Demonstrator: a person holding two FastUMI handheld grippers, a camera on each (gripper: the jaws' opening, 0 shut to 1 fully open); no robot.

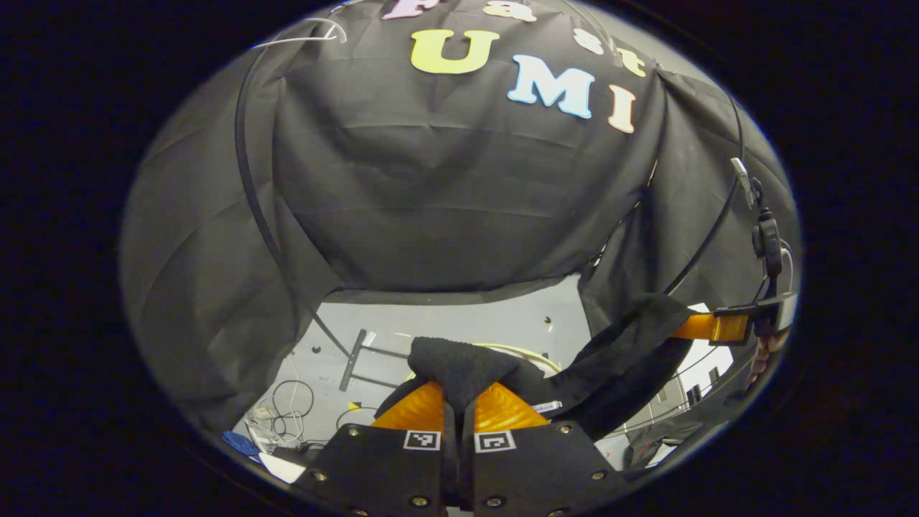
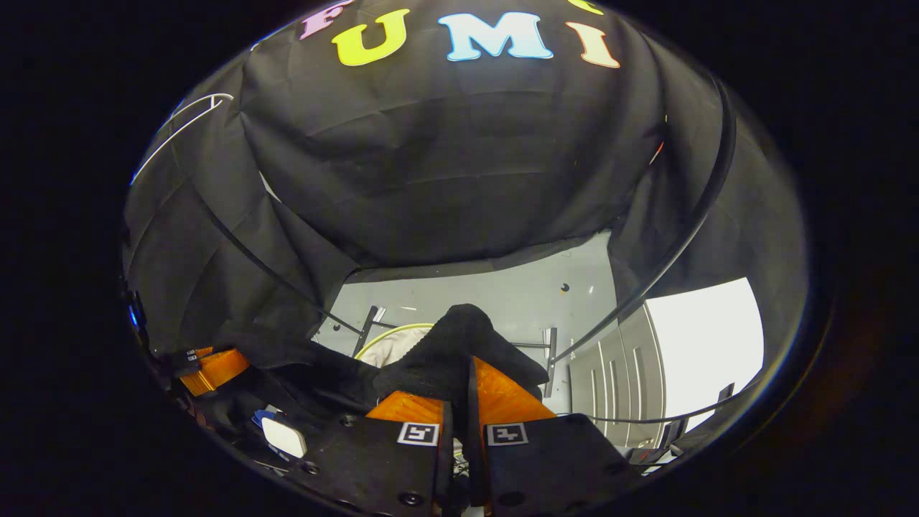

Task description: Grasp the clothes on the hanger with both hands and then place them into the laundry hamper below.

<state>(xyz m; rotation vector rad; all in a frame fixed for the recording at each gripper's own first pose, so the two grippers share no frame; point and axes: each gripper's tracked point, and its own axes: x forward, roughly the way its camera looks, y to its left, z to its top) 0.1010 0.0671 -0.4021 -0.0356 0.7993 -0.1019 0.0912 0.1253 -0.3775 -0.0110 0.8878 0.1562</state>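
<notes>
A black garment (image 1: 459,366) is pinched in my left gripper (image 1: 459,402), whose two fingers are shut on a bunched fold of it. The cloth stretches right across the left gripper view to my other gripper (image 1: 718,327), held by a hand at the far right. In the right gripper view my right gripper (image 2: 459,391) is shut on another fold of the black garment (image 2: 459,345). The cloth runs left from there toward the left gripper (image 2: 215,366). Beneath the garment shows the pale rim of the laundry hamper (image 2: 388,337), also seen as the hamper rim (image 1: 524,353).
Black cloth walls surround the booth. The grey floor (image 1: 459,323) lies below, with a metal stand base (image 1: 355,359), loose cables (image 1: 287,402) at the left and grey panels (image 2: 617,366) at the right. A white wire hanger (image 1: 316,32) hangs at upper left.
</notes>
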